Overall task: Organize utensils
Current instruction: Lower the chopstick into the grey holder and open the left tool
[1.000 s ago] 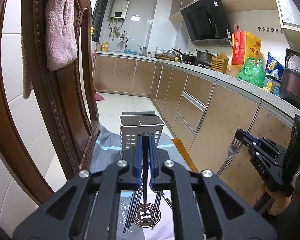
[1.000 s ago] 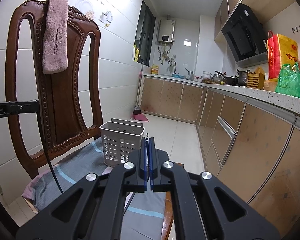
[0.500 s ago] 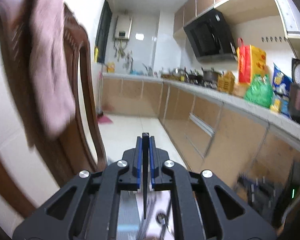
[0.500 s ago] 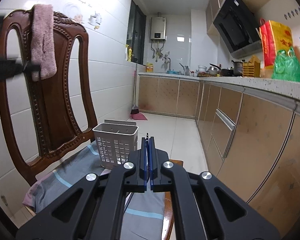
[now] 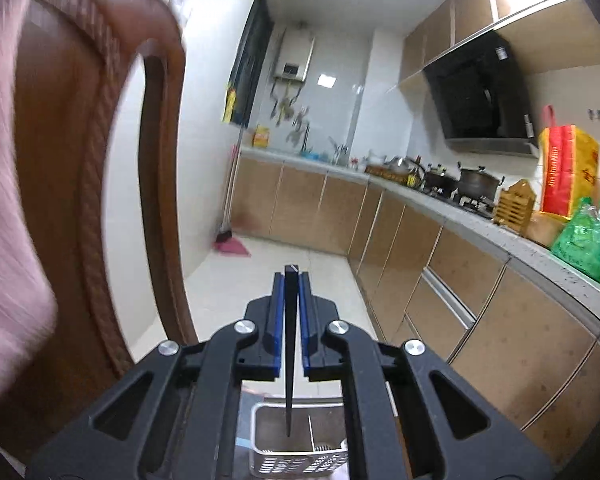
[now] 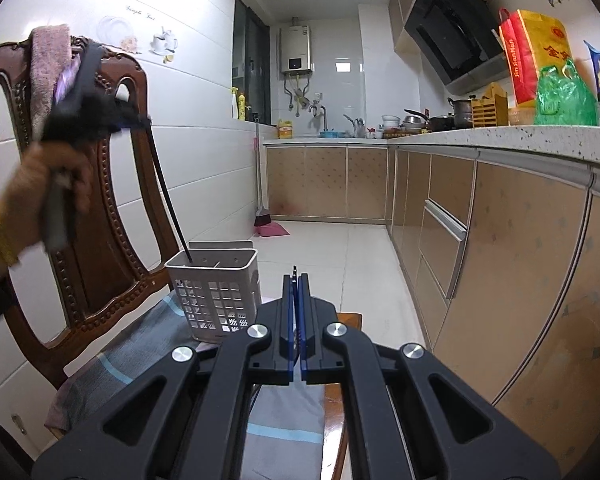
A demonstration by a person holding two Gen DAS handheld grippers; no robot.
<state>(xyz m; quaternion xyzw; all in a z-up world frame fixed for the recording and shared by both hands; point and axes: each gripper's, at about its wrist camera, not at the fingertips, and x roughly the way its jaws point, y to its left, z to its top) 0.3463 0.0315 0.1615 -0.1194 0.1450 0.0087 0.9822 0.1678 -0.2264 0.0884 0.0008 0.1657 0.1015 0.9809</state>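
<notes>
My left gripper (image 5: 290,280) is shut on a black chopstick (image 5: 289,360) that hangs straight down, its tip inside the white slotted utensil holder (image 5: 300,448) below. In the right wrist view the left gripper (image 6: 144,120) is high beside the chair back and the chopstick (image 6: 168,196) slants down into the holder (image 6: 216,292). My right gripper (image 6: 296,280) is shut on a fork, of which only a thin metal edge (image 6: 295,272) shows between the pads. It is to the right of the holder and nearer.
The holder stands on a grey-blue cloth (image 6: 140,356) on a wooden chair (image 6: 112,240) with a pink towel (image 6: 44,72) over its back. Kitchen cabinets (image 6: 480,240) and a loaded counter run along the right. A tiled floor (image 6: 340,248) lies ahead.
My left gripper has risen and moved forward over the holder, bringing the chopstick tip down into it. My right gripper has shifted a little and dropped slightly, still shut on the fork.
</notes>
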